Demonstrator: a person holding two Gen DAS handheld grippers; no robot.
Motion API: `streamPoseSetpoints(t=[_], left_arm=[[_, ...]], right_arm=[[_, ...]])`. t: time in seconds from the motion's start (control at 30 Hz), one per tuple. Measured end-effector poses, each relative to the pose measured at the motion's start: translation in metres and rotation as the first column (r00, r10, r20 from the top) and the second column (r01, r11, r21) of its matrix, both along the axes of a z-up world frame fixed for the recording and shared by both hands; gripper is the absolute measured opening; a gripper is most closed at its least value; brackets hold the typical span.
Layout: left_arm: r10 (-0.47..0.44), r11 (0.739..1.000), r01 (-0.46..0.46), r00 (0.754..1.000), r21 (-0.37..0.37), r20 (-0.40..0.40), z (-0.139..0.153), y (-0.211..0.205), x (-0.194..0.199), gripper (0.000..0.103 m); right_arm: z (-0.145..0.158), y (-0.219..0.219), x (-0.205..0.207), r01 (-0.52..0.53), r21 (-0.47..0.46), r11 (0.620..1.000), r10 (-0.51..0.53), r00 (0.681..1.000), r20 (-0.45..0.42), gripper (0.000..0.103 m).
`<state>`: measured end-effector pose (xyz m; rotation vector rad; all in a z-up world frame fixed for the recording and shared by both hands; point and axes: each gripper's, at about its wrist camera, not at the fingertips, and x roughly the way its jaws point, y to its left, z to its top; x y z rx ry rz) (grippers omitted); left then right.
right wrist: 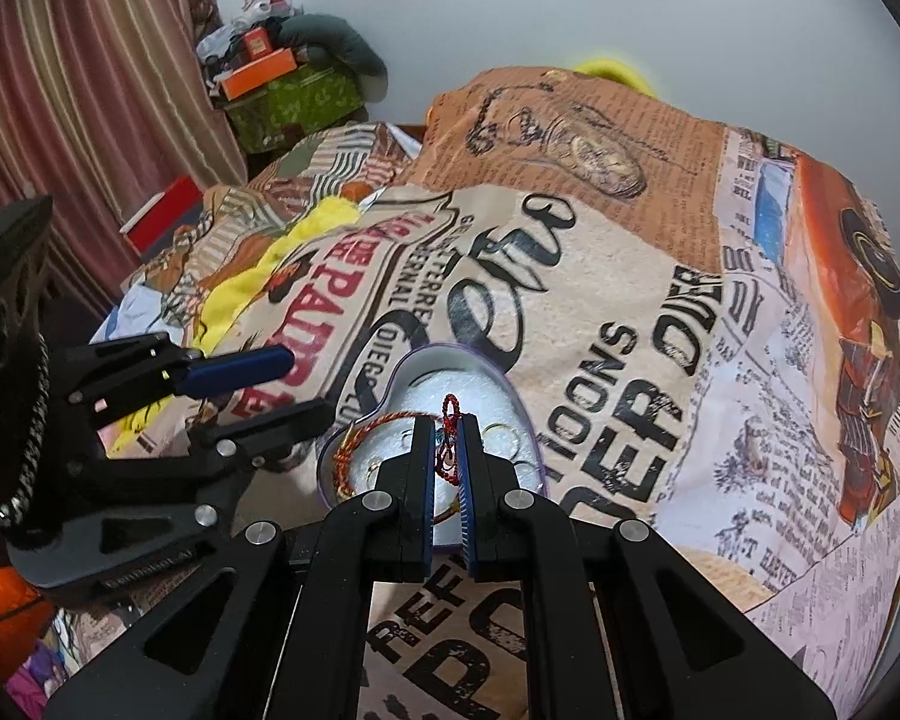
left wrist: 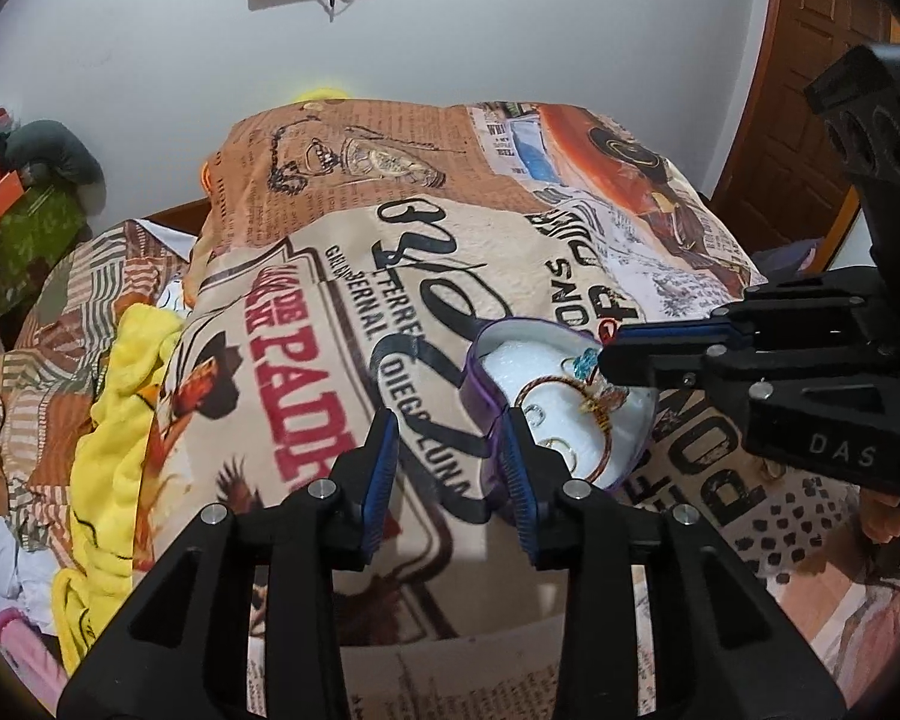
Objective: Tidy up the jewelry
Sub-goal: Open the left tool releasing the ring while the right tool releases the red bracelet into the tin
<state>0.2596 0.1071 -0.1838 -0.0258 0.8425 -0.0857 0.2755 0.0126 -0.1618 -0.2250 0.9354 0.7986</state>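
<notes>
A purple heart-shaped box [left wrist: 480, 384] [right wrist: 525, 420] with a white foam lining lies on a newspaper-print blanket [left wrist: 342, 312] [right wrist: 630, 360]. Inside it lie a red-and-gold cord bracelet [left wrist: 570, 387] [right wrist: 384, 420] with blue beads and small gold rings [left wrist: 561, 447] [right wrist: 501, 435]. My right gripper [left wrist: 603, 360] [right wrist: 448, 420] reaches over the box and is shut on the bracelet's beaded end, with a red loop sticking up between its tips. My left gripper [left wrist: 450, 426] [right wrist: 306, 381] stands open at the box's left side. Its right finger rests by the purple wall and nothing is pinched.
A yellow cloth [left wrist: 120, 390] is bunched at the blanket's left edge. Orange and green boxes [right wrist: 282, 90] are stacked by the wall, with a red box [right wrist: 162, 210] nearer and a striped curtain [right wrist: 60, 60] beside them. A wooden door [left wrist: 810, 90] stands to the right.
</notes>
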Motion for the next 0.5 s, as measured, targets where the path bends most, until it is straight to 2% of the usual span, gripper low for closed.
streamPoseSetpoints(t=[0.23,0.5], left_arm=[[-0.007,1.000,0.008,1.000,0.003,-0.010,-0.0022,-0.0022,-0.0033,0.034],[-0.009,1.000,0.009,1.000,0.001,-0.023,-0.0010,-0.0082,-0.0070,0.039]], right_arm=[[-0.0096,0.0089,-0.0070,-0.038,-0.057,0.998,0.038,0.999,-0.008,0.006],[-0.0091,0.0044,-0.0099,-0.031,-0.097,0.995,0.031,1.000,0.000,0.008]])
